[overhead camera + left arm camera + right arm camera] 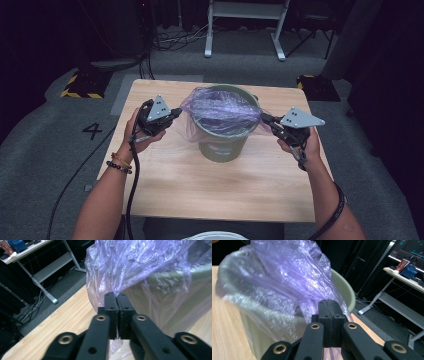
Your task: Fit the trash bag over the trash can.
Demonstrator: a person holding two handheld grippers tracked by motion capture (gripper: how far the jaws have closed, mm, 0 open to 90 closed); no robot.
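Purple bag (220,112) veiling green bin's (222,145) interior

The bench (165,180) is a square, light wooden top with visible grain, set on a grey carpeted floor (45,150). A green bucket (222,145) stands directly on it, a little behind the middle and nearer the far edge than the near one. A thin purple plastic bag (220,110) lines the bucket and drapes over its rim; on the left side its loose film hangs down towards the wood. The rest of the bench top is bare wood around the bucket.
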